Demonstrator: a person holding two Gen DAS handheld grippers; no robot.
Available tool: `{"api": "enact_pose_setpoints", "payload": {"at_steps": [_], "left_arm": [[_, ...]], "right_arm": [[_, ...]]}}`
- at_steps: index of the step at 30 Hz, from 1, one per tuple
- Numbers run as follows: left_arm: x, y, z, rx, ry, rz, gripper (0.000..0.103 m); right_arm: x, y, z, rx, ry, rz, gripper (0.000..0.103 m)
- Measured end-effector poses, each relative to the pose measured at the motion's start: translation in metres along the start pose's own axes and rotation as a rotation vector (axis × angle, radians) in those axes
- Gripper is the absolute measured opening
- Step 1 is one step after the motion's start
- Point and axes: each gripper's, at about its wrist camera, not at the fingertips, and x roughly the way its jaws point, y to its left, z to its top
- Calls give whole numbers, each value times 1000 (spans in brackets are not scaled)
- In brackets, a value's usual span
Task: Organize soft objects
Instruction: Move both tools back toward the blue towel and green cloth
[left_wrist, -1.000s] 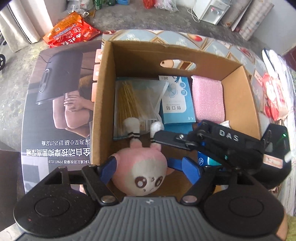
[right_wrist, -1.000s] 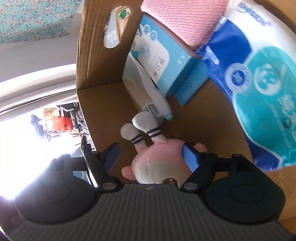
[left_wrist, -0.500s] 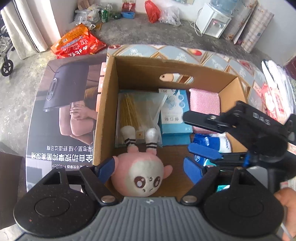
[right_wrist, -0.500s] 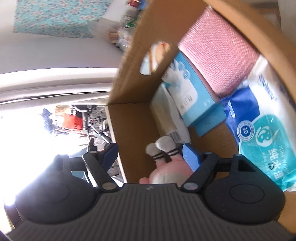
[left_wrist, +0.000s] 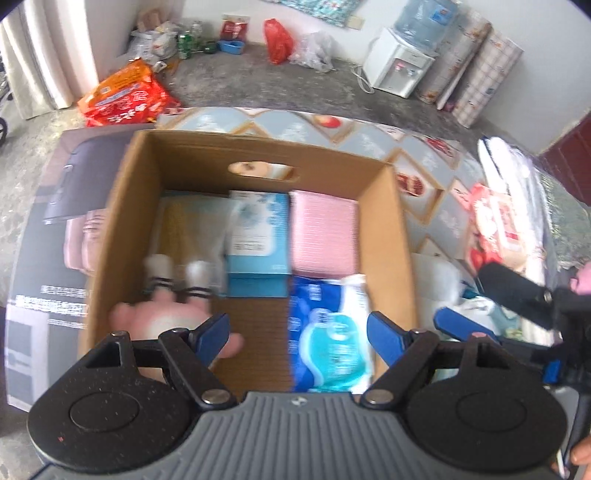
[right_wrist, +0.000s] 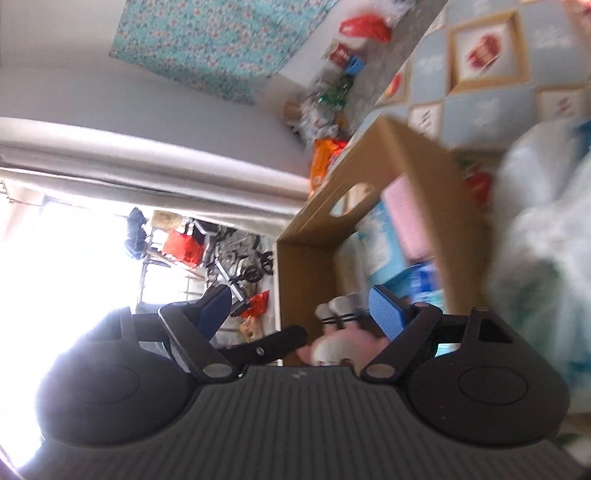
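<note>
A pink plush toy (left_wrist: 162, 317) lies in the near left corner of the cardboard box (left_wrist: 399, 229); it also shows in the right wrist view (right_wrist: 340, 343). Beside it in the box lie a blue-and-white wipes pack (left_wrist: 328, 339), a pink cloth (left_wrist: 323, 232), a light-blue mask box (left_wrist: 258, 236) and a clear bag of sticks (left_wrist: 188, 232). My left gripper (left_wrist: 297, 332) is open and empty above the box's near side. My right gripper (right_wrist: 299, 306) is open and empty, outside the box to its right; it shows in the left wrist view (left_wrist: 517, 306).
The box stands on a patterned mat (left_wrist: 369, 133) next to a printed poster (left_wrist: 55, 236). White plastic bags (left_wrist: 443, 273) and red packets (left_wrist: 491, 221) lie right of the box. Red-orange bags (left_wrist: 125, 96) and a water dispenser (left_wrist: 402, 62) stand on the floor behind.
Both grippers have pulled back and up from the box. The right gripper has left the box and swung out to its right. The plush toy stays in the box, released.
</note>
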Motion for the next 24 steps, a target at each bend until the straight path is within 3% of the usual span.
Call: {"api": "enact_pose_setpoints", "payload": {"at_steps": [12, 19, 24], "left_arm": [[27, -127, -12, 98, 10, -68, 83], [55, -202, -14, 156, 28, -114, 81], [87, -246, -10, 201, 65, -113, 71]], "right_arm": [[-144, -76, 23, 26, -143, -194, 82], [-202, -109, 47, -121, -160, -376, 82], [-209, -112, 72, -319, -106, -485, 82]]}}
